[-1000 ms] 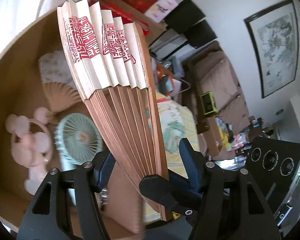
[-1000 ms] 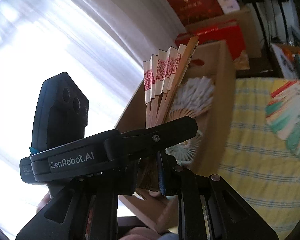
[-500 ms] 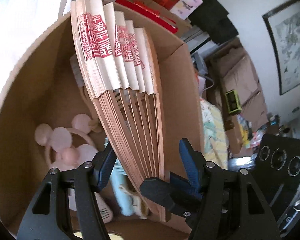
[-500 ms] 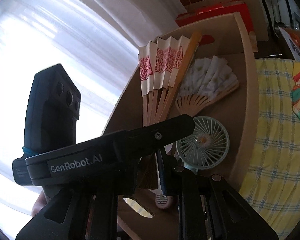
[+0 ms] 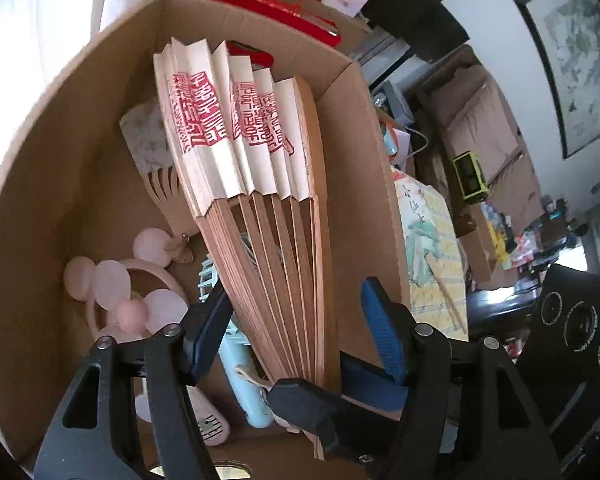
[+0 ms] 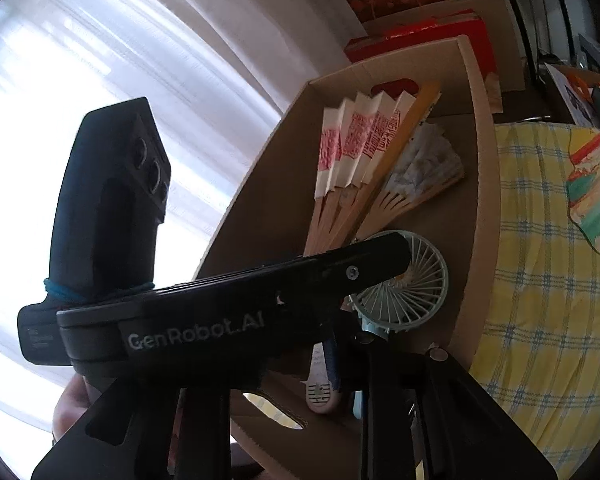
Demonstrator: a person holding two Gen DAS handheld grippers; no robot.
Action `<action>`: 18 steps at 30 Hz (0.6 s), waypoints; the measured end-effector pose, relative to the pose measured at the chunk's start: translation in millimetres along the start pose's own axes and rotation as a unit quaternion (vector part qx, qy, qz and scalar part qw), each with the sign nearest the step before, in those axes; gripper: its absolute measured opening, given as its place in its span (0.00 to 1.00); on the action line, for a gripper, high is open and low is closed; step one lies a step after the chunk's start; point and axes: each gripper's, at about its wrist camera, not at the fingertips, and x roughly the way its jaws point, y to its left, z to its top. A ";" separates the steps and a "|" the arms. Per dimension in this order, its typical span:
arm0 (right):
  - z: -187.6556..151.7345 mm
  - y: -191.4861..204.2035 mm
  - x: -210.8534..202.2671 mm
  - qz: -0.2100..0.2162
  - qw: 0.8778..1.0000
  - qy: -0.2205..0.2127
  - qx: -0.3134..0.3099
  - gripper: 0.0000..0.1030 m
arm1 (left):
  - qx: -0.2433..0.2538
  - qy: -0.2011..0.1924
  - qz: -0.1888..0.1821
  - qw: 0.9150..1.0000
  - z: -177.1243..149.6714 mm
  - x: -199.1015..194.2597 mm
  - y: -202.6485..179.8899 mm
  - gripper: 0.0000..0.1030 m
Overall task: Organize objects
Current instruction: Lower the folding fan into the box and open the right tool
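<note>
A half-folded paper fan (image 5: pixel 236 132) with red seal print and brown ribs leans inside the cardboard box (image 5: pixel 40 200), over the other fans. My left gripper (image 5: pixel 294 328) is open. Its blue pads straddle the ribs, with a gap on the right side. My right gripper (image 5: pixel 320 384) comes in from the right and holds the fan's pivot end. Its jaws are opening, with the fan's base still between them. In the right wrist view the fan (image 6: pixel 356 148) shows above the left gripper's finger (image 6: pixel 380 256), which hides the grip.
In the box lie a mint handheld fan (image 6: pixel 404 292), a pink mouse-eared fan (image 5: pixel 120 292) and a pale printed folding fan (image 6: pixel 420 168). A yellow checked cloth (image 6: pixel 540 280) with a painted fan (image 6: pixel 596 200) lies right of the box. Red gift boxes (image 6: pixel 420 36) stand behind.
Both grippers have come down with the fan. It has gone from above the box rim to inside the box, over the other fans.
</note>
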 end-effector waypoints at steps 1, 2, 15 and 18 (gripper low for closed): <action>0.0 0.6 0.7 -0.001 1.000 0.001 -0.001 0.23 | -0.002 -0.001 0.001 1.000 0.5 0.0 1.8 0.60; 0.8 1.1 2.9 0.000 1.000 0.003 -0.002 0.24 | -0.003 -0.004 0.003 1.000 1.4 -0.5 3.7 0.60; -3.5 26.8 -18.2 -0.054 0.995 0.002 -0.080 0.67 | -0.019 -0.067 0.029 0.997 -3.3 -43.2 17.0 0.97; -2.1 24.6 -38.1 -0.067 0.994 -0.009 -0.087 0.67 | -0.004 -0.075 0.038 0.996 -5.8 -50.9 8.0 0.98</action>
